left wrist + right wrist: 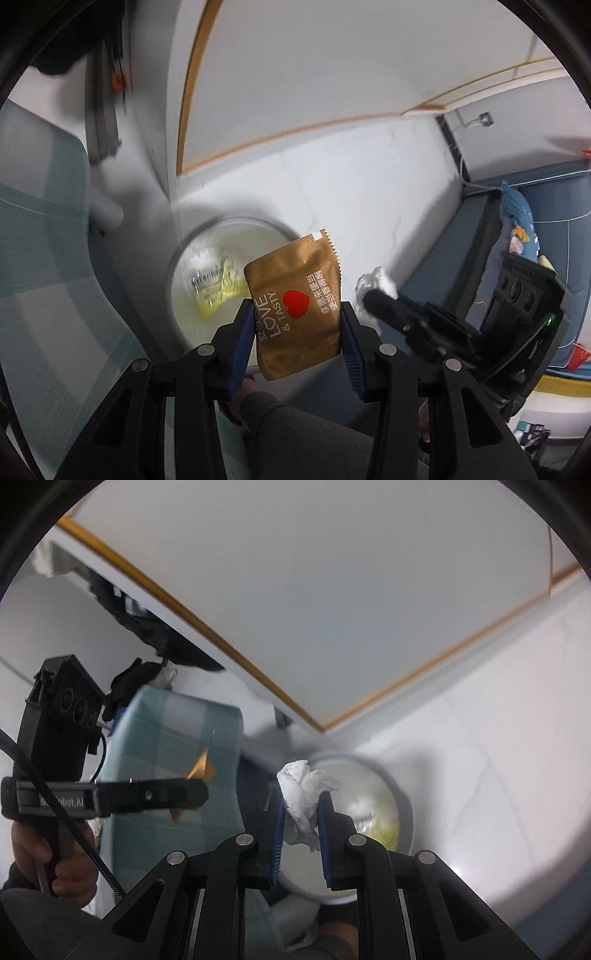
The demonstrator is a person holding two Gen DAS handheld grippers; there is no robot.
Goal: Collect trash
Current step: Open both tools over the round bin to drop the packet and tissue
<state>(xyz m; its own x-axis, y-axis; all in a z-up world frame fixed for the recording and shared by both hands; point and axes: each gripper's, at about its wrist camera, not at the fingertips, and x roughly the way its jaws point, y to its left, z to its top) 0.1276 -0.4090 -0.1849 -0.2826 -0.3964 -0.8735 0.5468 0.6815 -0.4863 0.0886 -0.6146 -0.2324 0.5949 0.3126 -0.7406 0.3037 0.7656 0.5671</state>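
Note:
My left gripper is shut on a gold snack wrapper with a red heart, held just right of and above a round white bin on the floor. The bin holds yellow and clear trash. My right gripper is shut on a crumpled white tissue, held over the left rim of the same bin. The right gripper and its tissue show at the right in the left wrist view. The left gripper and wrapper show at the left in the right wrist view.
A green checked cushion or seat stands left of the bin. A white table with a wood-trimmed edge is overhead. White floor tiles lie beyond the bin. A blue sofa with a bag is at the right.

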